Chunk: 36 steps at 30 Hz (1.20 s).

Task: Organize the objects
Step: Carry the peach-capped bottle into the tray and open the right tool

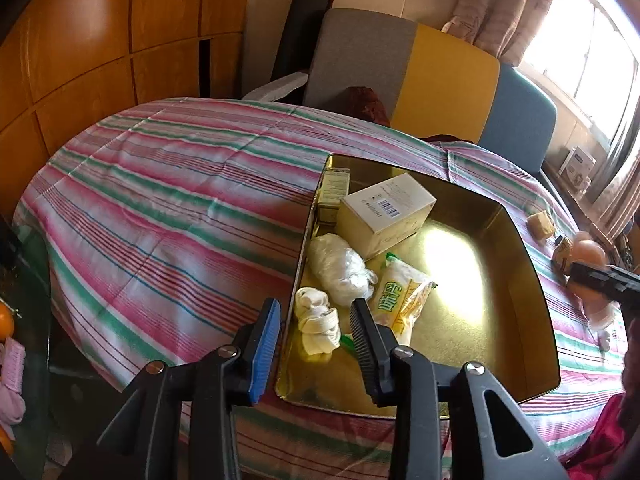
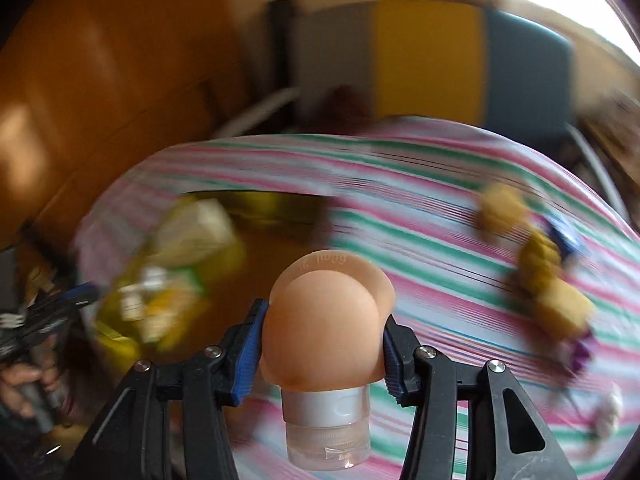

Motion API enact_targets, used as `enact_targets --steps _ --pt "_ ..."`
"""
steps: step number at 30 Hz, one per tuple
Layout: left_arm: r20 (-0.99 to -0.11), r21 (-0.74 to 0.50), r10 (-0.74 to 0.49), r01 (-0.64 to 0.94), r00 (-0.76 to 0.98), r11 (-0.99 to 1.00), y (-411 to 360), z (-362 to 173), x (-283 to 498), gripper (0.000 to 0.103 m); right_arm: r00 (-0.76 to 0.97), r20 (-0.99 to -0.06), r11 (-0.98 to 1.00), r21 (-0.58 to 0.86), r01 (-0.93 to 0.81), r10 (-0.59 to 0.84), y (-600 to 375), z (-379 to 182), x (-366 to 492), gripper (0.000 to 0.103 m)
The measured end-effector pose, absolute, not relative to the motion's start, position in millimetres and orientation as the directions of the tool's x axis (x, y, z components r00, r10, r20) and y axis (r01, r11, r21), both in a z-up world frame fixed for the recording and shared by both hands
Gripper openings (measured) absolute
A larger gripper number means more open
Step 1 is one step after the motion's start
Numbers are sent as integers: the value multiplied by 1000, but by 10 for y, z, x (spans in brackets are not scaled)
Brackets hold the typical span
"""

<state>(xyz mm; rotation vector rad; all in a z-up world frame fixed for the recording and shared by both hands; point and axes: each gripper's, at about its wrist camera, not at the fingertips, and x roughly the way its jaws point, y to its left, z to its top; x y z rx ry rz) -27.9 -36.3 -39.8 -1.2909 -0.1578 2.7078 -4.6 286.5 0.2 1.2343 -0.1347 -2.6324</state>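
Pink, green, white and blue stripes across the cloth (image 1: 168, 208). Shiny gold inside the tray (image 1: 516, 344). White box (image 1: 386, 210) with a black barcode. Green lettering on a yellow-white packet (image 1: 400, 300). Peach squeeze bottle (image 2: 320, 320), clear cap. Grey, yellow, blue chair (image 1: 440, 76).

Left claw (image 1: 316, 332) is angled downward with its jaws a little apart and nothing pinched between the pads, just hanging there empty. Right claw (image 2: 320, 344) is tilted down too, both pads squeezed against the sides of a soft peach bottle (image 2: 324, 320) held cap-end toward the camera. From the left wrist view you can just catch the right claw's dark tip poking in at the far right edge.
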Motion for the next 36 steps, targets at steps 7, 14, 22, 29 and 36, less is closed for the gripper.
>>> enact_targets --steps 7,14,22,29,36 --pt "-768 -83 97 -53 -633 -995 -479 -433 -204 44 -435 -828 -926 247 285 -355 1825 -590 -460 53" --pt "-753 -37 27 1 -657 -999 -604 -453 -166 51 -355 -875 -927 230 297 -331 1440 -997 -568 47" --pt "-697 -57 18 30 -717 -998 -701 -331 -102 51 -326 -840 -880 316 355 -433 1289 -978 -480 62" --pt "-673 -27 -6 32 -740 -999 -660 -278 -56 51 -417 -804 -887 278 368 -425 1380 -682 -350 87" --pt "-690 14 -8 -2 -724 -1000 -528 -273 -56 51 -522 -785 -922 157 353 -334 1625 -368 -124 93"
